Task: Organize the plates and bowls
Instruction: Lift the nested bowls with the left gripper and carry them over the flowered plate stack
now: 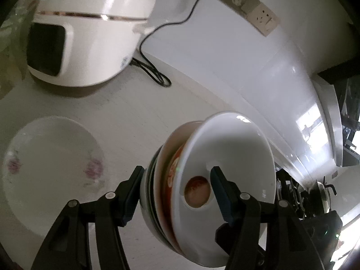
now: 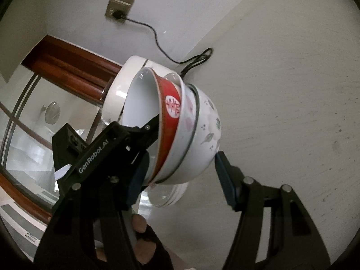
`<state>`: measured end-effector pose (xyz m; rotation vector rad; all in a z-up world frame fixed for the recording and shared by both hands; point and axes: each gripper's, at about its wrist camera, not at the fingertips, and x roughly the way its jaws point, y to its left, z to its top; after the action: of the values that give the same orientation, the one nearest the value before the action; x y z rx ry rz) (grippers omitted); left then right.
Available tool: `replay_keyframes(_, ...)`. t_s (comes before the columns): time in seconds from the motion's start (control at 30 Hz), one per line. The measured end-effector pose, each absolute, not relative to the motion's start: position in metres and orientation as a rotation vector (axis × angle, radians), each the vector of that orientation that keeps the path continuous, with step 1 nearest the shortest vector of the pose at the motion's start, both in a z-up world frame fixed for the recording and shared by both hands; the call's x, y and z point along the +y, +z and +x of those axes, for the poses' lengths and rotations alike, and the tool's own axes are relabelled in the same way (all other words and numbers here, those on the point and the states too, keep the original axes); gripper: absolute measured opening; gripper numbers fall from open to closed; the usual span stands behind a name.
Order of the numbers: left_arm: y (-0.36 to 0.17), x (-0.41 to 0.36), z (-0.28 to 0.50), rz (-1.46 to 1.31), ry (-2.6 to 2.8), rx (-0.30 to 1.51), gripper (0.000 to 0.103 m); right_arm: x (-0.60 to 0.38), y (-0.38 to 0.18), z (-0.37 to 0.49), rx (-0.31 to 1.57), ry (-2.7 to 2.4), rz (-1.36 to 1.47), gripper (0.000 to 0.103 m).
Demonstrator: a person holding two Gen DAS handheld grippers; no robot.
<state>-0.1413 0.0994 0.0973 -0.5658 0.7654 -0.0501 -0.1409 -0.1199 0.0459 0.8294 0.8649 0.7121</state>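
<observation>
A nested stack of bowls (image 1: 227, 171) is held tilted on its side above the white counter: a white inner bowl, a red bowl, and a floral outer bowl. My left gripper (image 1: 177, 191) is shut on the stack's rim, one finger inside the white bowl and one outside. In the right wrist view the same stack (image 2: 180, 121) shows the red bowl (image 2: 171, 117) and floral bowl (image 2: 207, 130). My right gripper (image 2: 180, 173) is open, its fingers either side of the stack's lower edge. A floral plate (image 1: 51, 164) lies on the counter to the left.
A white rice cooker (image 1: 87, 36) stands at the back left, its black cord (image 1: 171, 24) running to a wall socket strip (image 1: 249, 6). A stove area (image 1: 315, 193) lies at the far right. A glass door with a wooden frame (image 2: 56, 103) is behind.
</observation>
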Motion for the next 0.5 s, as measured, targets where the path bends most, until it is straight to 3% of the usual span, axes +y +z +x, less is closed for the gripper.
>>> replay_keyframes(0.5,0.107,0.176,-0.189,-0.608,0.061,0.701,0.06,-0.037,0.06,-0.151,0.907,0.83,0.768,0.064)
